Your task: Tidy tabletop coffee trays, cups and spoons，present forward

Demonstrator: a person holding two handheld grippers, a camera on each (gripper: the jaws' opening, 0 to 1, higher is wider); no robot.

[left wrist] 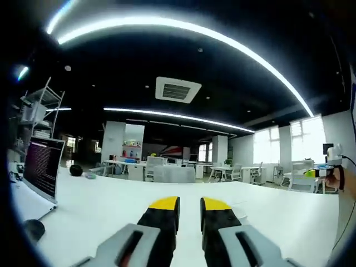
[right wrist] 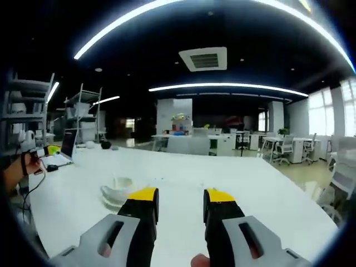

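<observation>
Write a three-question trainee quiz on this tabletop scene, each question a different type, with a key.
1. True or false: the right gripper is clamped on a cup.
2. Multiple choice: in the right gripper view, the white crockery on the white table lies
A. ahead and left of the jaws
B. between the jaws
C. at the table's right edge
3. Fill in: in the left gripper view, the open ______ stands at the table's left side.

Key:
1. False; its jaws stand apart with nothing between them. The left gripper also holds nothing.
2. A
3. laptop
</observation>
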